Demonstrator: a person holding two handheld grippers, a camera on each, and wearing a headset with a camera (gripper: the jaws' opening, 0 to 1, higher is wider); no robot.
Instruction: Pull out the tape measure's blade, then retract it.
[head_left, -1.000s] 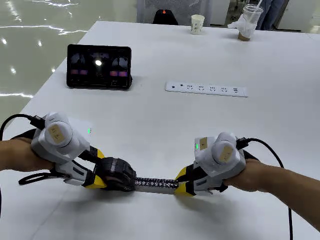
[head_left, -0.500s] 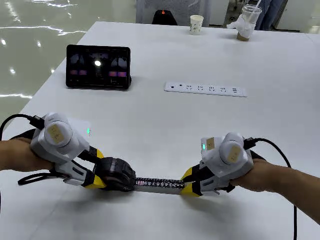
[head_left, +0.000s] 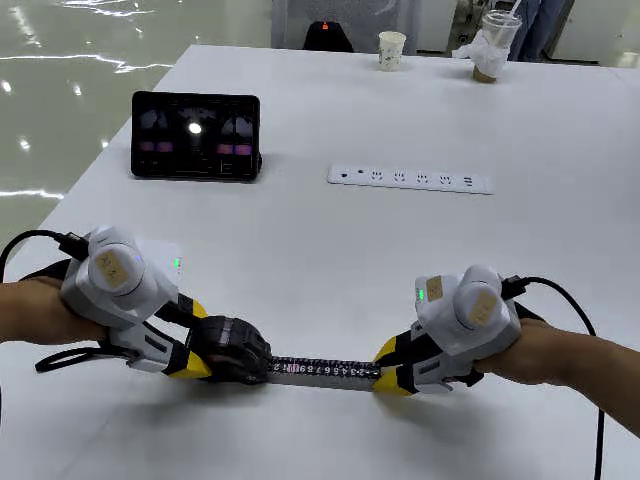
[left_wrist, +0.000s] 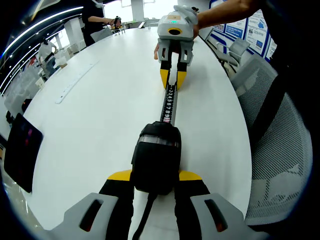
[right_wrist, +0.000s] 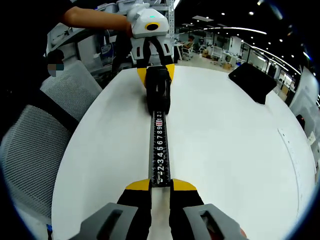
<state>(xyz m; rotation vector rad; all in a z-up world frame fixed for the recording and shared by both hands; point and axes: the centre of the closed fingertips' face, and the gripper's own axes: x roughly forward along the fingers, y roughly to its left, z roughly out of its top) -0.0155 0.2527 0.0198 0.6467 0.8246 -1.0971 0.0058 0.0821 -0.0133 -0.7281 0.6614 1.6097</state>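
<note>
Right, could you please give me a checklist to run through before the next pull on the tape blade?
1. Left tongs shut on the case: ok.
2. Right tongs shut on the end of the blade: ok.
3. Blade straight between case and right tongs, no kink: ok.
4. Strip and tablet well away from the blade: ok.
5. Lock on the case released: cannot tell.
6. Hook at the blade's tip seated in the right tongs: cannot tell, it is hidden between them.
</note>
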